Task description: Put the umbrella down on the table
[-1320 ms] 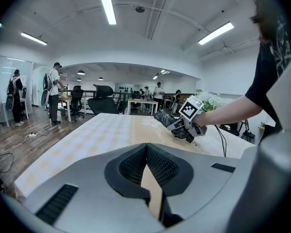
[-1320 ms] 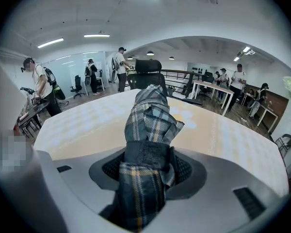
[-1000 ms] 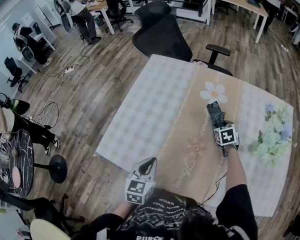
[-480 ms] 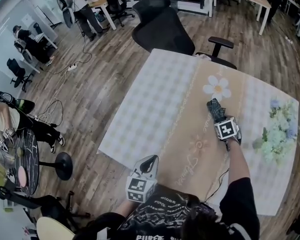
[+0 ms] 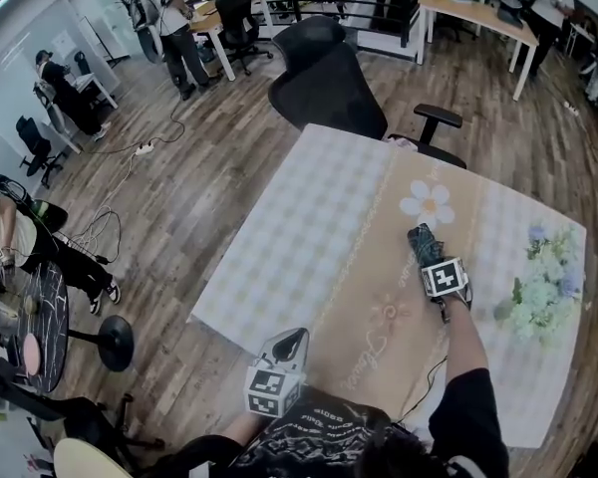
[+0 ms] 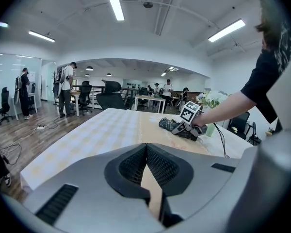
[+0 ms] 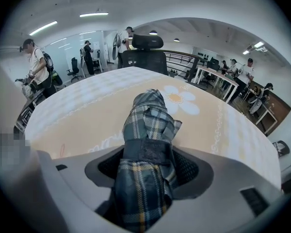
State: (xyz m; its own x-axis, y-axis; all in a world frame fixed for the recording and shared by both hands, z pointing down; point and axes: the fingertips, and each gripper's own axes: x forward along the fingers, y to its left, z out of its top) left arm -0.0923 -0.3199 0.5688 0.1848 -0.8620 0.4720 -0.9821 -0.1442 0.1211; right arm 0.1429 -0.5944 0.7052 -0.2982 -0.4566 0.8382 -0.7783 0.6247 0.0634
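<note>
On the left, our left gripper [image 5: 295, 339] hangs at the near edge of the table [image 5: 309, 227], its fingers pressed together at the tips with nothing between them. Further right, the folded plaid umbrella [image 5: 420, 237] lies on the table's tan band, just below a printed daisy [image 5: 428, 202]. Our right gripper [image 5: 431, 259] straddles it, and its fingers have just been opening and sit loosely on either side. A bunch of flowers [image 5: 543, 287] stands at the far right.

Black short-sleeved T-shirt [image 5: 468, 416], white print [image 5: 319, 421], grey grippers [image 5: 296, 337], black-and-white marker cubes [image 5: 445, 278], black jaws
</note>
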